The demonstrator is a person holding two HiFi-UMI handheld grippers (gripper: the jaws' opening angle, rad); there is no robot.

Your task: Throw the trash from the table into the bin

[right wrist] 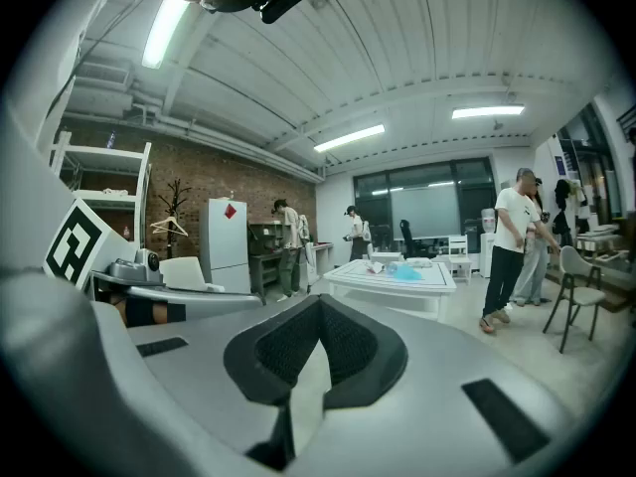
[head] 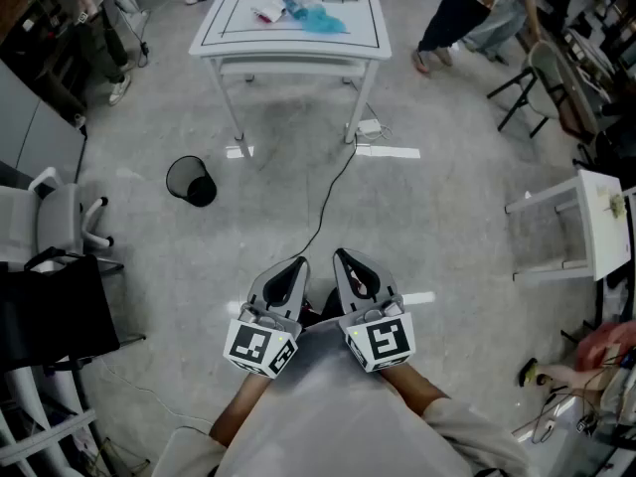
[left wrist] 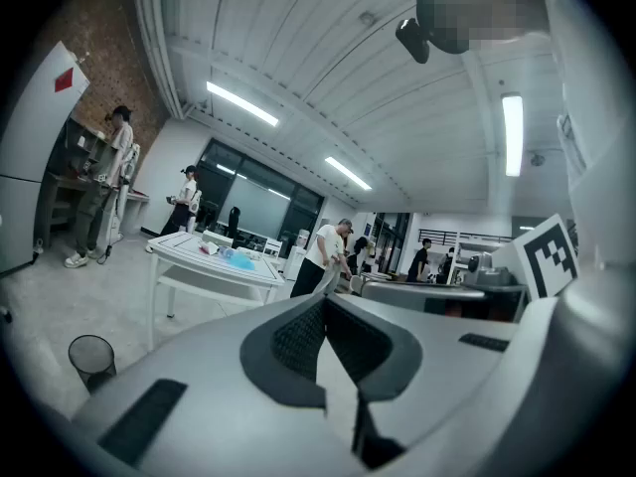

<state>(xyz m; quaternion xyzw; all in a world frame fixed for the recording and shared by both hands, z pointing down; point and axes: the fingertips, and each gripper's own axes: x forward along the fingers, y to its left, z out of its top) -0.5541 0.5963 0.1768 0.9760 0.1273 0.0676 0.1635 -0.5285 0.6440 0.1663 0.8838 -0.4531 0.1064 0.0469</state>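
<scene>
**Nothing in the bin yet**

Over on the left, the round black bin (head: pixel 190 181) stands on the floor. I see no trash in it, though I can't see right to the bottom from here. Past it, farther off, is the white bench (head: pixel 214 40). The trash lies on top of it: a blue plastic thing (head: pixel 318 18) and some small bits (head: pixel 266 12), too far away to name. Close to the person, the left gripper (head: pixel 296 263) has its jaws shut tight with nothing between them. The right gripper (head: pixel 345 258) beside it is the same, closed and empty. So I think the whole job is left: walk over, grab the trash, drop it in the bin.
</scene>
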